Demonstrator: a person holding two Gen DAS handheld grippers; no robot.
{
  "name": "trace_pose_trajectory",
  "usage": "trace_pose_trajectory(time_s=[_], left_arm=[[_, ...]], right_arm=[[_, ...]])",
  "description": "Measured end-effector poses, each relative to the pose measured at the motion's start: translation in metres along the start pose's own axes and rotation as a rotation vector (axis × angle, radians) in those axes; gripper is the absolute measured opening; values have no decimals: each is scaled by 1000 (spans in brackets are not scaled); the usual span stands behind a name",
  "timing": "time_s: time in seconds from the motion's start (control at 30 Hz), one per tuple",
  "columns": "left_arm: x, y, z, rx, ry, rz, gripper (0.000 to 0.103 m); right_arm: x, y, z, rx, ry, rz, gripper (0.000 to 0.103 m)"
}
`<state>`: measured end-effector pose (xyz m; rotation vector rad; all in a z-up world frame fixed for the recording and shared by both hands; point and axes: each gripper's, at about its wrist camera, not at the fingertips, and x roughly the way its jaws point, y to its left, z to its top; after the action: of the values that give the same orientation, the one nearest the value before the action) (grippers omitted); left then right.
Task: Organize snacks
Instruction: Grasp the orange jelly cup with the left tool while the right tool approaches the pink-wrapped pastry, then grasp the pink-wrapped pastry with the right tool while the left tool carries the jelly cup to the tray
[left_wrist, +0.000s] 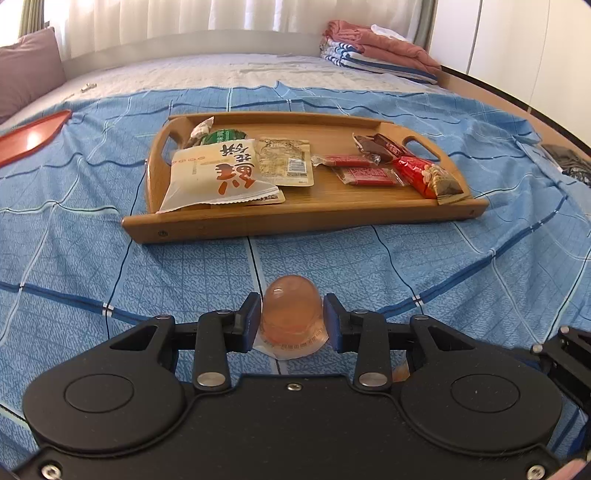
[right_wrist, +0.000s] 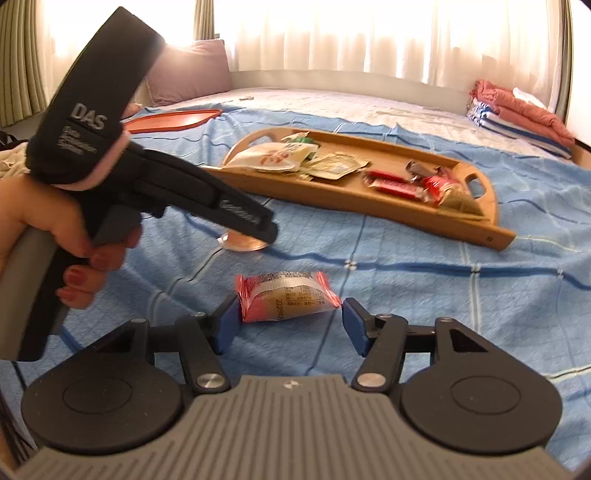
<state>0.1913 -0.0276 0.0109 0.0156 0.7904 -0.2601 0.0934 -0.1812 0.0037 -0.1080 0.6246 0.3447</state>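
A peach jelly cup (left_wrist: 290, 314) sits dome-up on the blue bedsheet between the pads of my left gripper (left_wrist: 291, 321); the pads touch or nearly touch its sides. In the right wrist view only the cup's rim (right_wrist: 242, 242) shows under the left gripper's body (right_wrist: 207, 199). My right gripper (right_wrist: 288, 321) is open around a red-ended wrapped snack (right_wrist: 286, 295) lying on the sheet. A wooden tray (left_wrist: 306, 218) beyond holds several snack packets; it also shows in the right wrist view (right_wrist: 369, 206).
A red tray lid (left_wrist: 33, 136) lies far left on the bed. Folded towels (left_wrist: 376, 51) are stacked at the far right corner. A purple pillow (right_wrist: 188, 70) leans at the headboard. The bed's right edge (left_wrist: 517, 107) is near the tray.
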Motion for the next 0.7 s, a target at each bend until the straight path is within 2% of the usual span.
trace_pose_trajectory(time_s=[0.17, 0.5, 0.7], left_arm=[[-3, 2, -2, 7, -5, 13, 35], [-13, 6, -9, 8, -32, 28, 35], [-21, 5, -10, 12, -45, 24, 35]], right_arm=[[0, -19, 2, 83, -4, -31, 62], [-5, -40, -1, 151, -26, -103, 62], [-7, -50, 0, 202, -42, -114, 62]])
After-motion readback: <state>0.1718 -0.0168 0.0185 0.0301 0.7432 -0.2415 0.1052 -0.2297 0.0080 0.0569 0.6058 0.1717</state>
